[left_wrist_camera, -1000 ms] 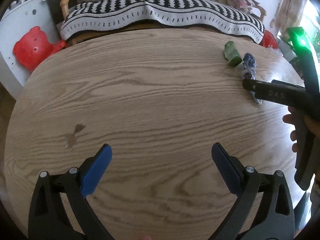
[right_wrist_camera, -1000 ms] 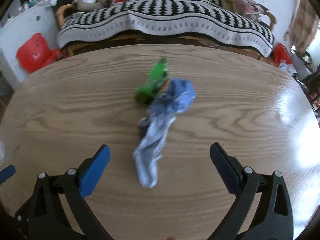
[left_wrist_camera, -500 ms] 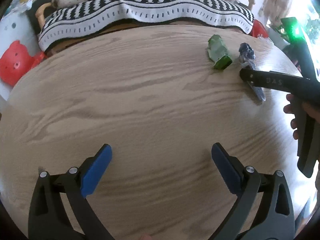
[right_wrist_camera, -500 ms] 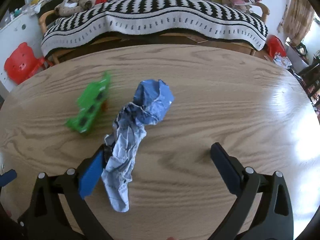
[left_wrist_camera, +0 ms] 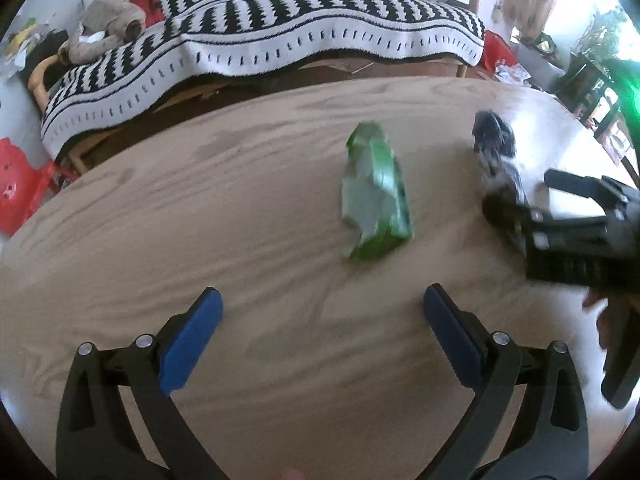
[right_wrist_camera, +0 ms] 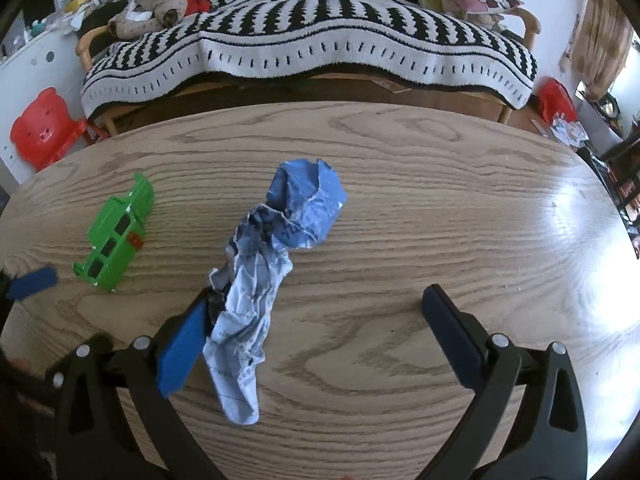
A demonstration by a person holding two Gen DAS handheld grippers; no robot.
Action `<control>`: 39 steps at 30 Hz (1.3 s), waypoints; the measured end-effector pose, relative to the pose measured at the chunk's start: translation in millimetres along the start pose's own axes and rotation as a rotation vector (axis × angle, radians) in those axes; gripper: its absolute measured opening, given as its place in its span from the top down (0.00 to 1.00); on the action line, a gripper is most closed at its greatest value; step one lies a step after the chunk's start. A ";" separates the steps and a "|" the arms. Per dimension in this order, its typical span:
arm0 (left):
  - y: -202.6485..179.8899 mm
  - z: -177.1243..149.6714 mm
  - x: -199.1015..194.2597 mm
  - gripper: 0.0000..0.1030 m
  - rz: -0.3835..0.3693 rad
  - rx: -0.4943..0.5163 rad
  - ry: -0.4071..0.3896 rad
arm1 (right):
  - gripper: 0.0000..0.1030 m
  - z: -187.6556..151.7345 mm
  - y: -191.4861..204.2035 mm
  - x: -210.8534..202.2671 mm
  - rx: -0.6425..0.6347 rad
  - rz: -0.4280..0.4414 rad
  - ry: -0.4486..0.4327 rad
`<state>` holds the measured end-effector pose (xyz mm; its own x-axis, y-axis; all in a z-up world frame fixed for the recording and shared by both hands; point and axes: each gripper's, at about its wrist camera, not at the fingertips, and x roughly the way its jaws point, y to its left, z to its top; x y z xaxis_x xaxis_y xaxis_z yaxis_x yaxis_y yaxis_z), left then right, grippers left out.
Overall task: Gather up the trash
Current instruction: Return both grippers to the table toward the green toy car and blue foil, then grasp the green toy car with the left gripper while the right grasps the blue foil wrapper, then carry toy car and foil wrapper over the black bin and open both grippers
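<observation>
A crumpled blue and white paper wrapper [right_wrist_camera: 276,252] lies on the round wooden table [right_wrist_camera: 440,208]. My right gripper [right_wrist_camera: 316,320] is open around the wrapper's near end, whose edge touches the left finger [right_wrist_camera: 184,340]. A green plastic piece [right_wrist_camera: 116,236] lies to the wrapper's left. In the left wrist view the green piece [left_wrist_camera: 376,196] lies ahead of my open, empty left gripper [left_wrist_camera: 320,320]. The wrapper [left_wrist_camera: 496,156] and the right gripper [left_wrist_camera: 532,200] show to its right.
A sofa with a black and white striped blanket [right_wrist_camera: 304,40] stands behind the table. A red bear-shaped stool [right_wrist_camera: 44,128] is at the left. Red bags and clutter [right_wrist_camera: 560,100] lie on the floor at the right.
My left gripper has moved right and forward toward the green piece. My right gripper has moved in around the wrapper's near end, and the green piece has shifted left in its view.
</observation>
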<state>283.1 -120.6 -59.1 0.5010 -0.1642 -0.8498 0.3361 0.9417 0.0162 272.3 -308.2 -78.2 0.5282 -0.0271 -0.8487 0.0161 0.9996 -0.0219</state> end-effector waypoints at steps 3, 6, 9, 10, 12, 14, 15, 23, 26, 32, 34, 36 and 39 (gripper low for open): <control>-2.4 9.2 6.8 0.06 0.006 -0.004 -0.023 | 0.05 -3.1 -0.7 -1.1 -0.007 0.008 -0.019; -3.9 15.0 9.4 0.06 -0.003 0.002 -0.013 | 0.05 -7.1 0.4 -3.9 -0.020 0.021 -0.025; -9.1 17.2 2.0 0.75 -0.027 0.046 -0.081 | 0.54 -11.4 -3.0 -16.1 -0.044 0.053 -0.076; -8.7 19.8 2.0 0.80 -0.020 0.034 -0.065 | 0.79 -12.8 -7.4 -19.2 -0.018 0.068 -0.065; -7.1 20.7 2.3 0.80 -0.060 -0.004 -0.058 | 0.80 -17.6 -13.8 -25.1 0.008 0.102 -0.055; -9.8 14.6 -2.4 0.80 -0.065 -0.016 -0.059 | 0.81 -26.6 -18.8 -35.3 0.024 0.107 -0.053; -10.8 11.1 -6.4 0.80 -0.071 -0.022 -0.060 | 0.81 -31.8 -22.5 -41.8 0.039 0.109 -0.061; -45.4 -20.0 -57.1 0.80 -0.106 0.018 -0.050 | 0.81 -71.0 -50.6 -101.3 0.112 0.084 -0.091; -68.7 -30.7 -76.9 0.80 -0.145 0.055 -0.056 | 0.81 -97.7 -75.5 -133.8 0.170 0.065 -0.106; -150.9 -51.0 -121.7 0.80 -0.269 0.190 -0.087 | 0.81 -161.1 -138.3 -207.8 0.290 -0.032 -0.156; -178.5 -58.4 -132.2 0.80 -0.311 0.229 -0.093 | 0.81 -184.3 -156.7 -230.8 0.321 -0.072 -0.172; -214.6 -69.5 -144.3 0.80 -0.357 0.288 -0.099 | 0.81 -212.3 -176.3 -255.0 0.358 -0.111 -0.183; -271.2 -90.5 -159.6 0.80 -0.433 0.378 -0.090 | 0.81 -252.0 -203.4 -285.5 0.407 -0.169 -0.193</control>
<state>39.9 -323.1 24.5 0.3147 -0.5508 -0.7731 0.7784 0.6159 -0.1219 -95.7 -503.3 35.4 0.6368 -0.2272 -0.7368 0.4261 0.9001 0.0907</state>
